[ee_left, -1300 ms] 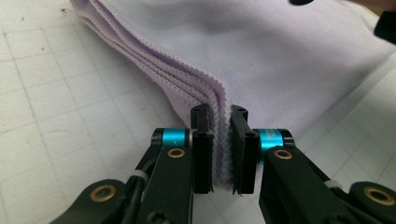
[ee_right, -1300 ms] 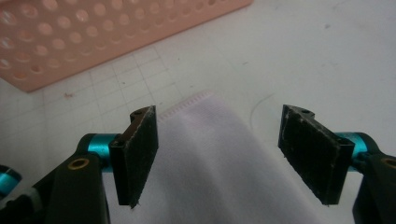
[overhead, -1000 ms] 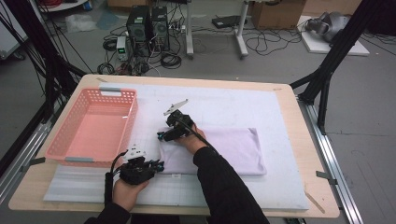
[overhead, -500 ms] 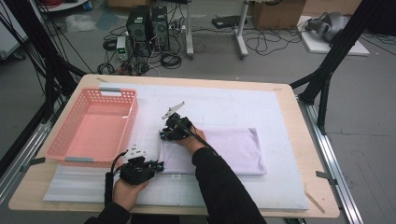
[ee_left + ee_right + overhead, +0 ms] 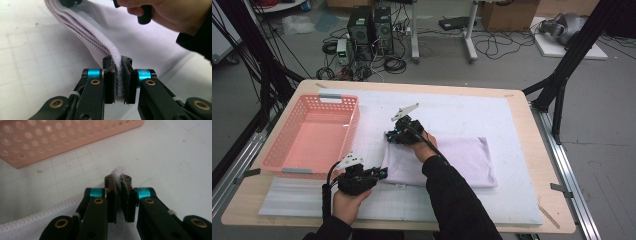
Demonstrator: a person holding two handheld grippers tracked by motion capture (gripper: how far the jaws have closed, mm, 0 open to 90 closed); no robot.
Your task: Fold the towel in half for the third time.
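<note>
With both pairs of jaws pinching its left edge, the folded pale lilac terry towel (image 5: 439,161) lies on the white mat over the counter (image 5: 532,107). The left gripper (image 5: 117,83) is clamped; the right gripper (image 5: 119,192) has just been closing onto the far corner. Uneven lifting could spill the folds beside the pink perforated plastic basket (image 5: 312,135).

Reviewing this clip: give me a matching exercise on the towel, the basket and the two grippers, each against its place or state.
Things:
1. left gripper
2. right gripper
3. pink basket
4. folded towel

States:
a. clamped on the towel's far left corner
b. flat on the white mat, left edge held
c. holds nothing, left of the towel
d. clamped on the towel's near left corner

Pairs: 1-d, 2-a, 3-c, 4-b
</note>
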